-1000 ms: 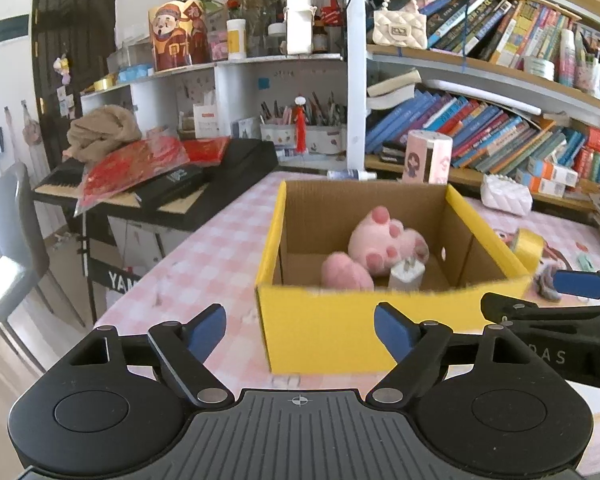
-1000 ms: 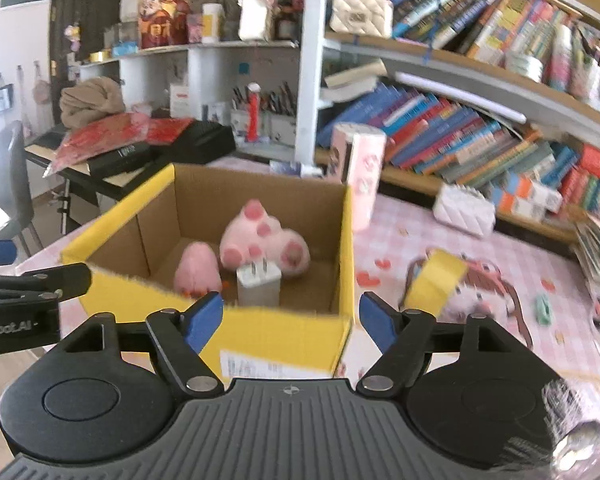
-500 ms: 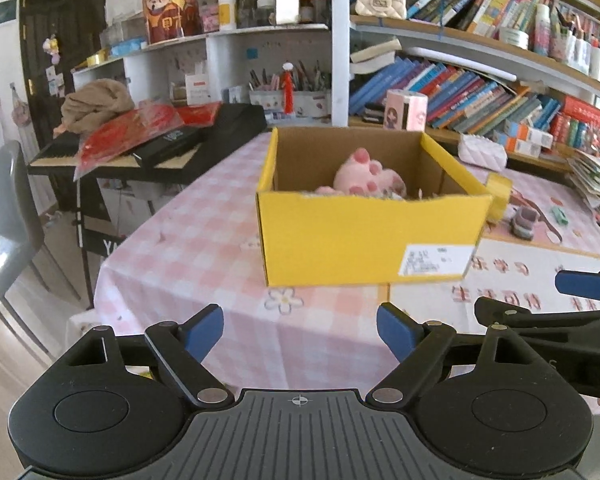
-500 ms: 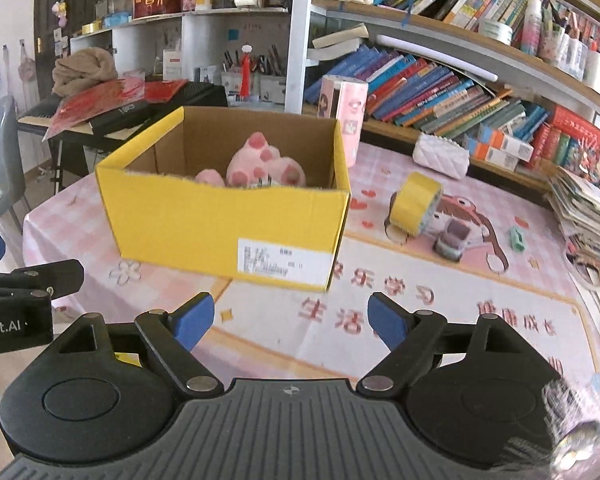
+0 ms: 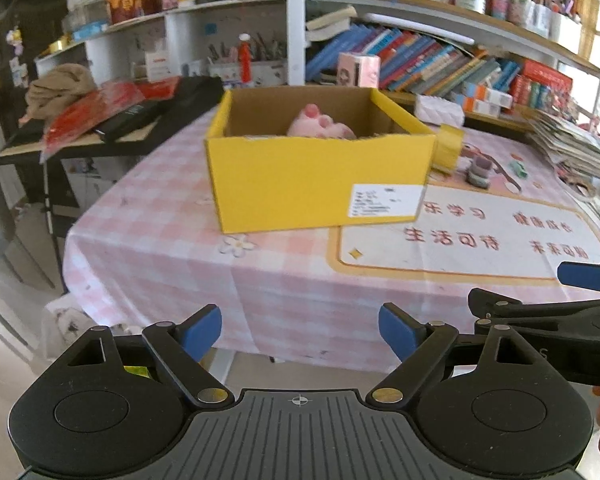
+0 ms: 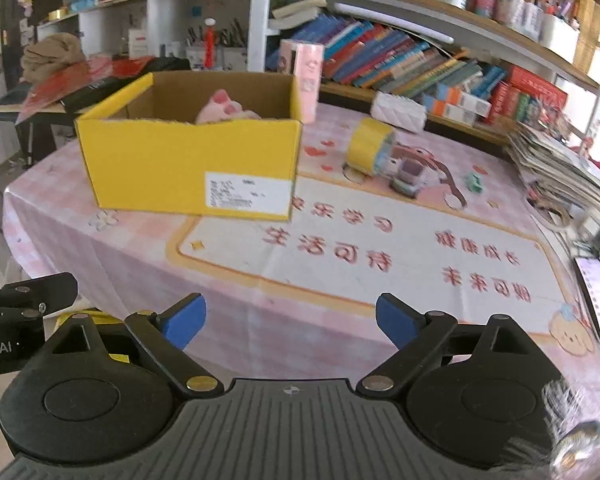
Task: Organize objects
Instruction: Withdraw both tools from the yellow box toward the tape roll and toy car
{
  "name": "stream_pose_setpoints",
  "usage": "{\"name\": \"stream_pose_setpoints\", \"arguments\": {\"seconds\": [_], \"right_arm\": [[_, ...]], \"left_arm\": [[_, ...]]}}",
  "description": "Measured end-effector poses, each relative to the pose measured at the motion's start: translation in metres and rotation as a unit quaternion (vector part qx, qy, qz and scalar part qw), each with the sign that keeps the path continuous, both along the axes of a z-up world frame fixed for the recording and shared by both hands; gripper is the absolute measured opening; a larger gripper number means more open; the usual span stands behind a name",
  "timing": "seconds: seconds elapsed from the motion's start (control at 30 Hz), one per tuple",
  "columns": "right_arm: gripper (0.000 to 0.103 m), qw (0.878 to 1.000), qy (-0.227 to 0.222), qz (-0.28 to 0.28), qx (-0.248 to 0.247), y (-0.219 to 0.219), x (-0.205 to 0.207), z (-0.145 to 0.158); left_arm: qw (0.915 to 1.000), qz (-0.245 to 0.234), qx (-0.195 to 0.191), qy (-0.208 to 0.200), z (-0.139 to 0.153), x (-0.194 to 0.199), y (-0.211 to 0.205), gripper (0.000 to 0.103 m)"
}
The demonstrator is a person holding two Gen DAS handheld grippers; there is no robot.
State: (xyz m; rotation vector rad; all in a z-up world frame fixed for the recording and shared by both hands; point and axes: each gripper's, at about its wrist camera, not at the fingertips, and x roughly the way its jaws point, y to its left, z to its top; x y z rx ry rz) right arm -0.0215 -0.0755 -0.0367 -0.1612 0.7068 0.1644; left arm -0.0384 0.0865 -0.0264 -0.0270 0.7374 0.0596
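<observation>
Both grippers, left gripper (image 5: 300, 330) and right gripper (image 6: 291, 320), are hovering with fingers spread wide and empty, well short of the yellow cardboard box (image 6: 188, 164) sitting on the pink tablecloth (image 6: 380, 240). The yellow tape roll (image 6: 370, 146) beside it is probably handling light and stiff; I'd be pinching across its rim.

On my worktop I count one yellow box (image 6: 188, 168), one pink plush (image 6: 224, 110) inside it, one yellow tape roll (image 6: 368, 148), one small toy car (image 6: 408, 176) and one phone (image 6: 598, 296).
</observation>
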Motion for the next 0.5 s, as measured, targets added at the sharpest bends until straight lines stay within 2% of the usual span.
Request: {"name": "stream_pose_setpoints", "arguments": {"seconds": [0.5], "right_arm": [[0.095,0.995,0.002,-0.096,-0.009,-0.063,0.002,-0.002]], "left_arm": [[0.9956,-0.094,-0.003,-0.002,-0.002,0.031,-0.063,0.088]]}}
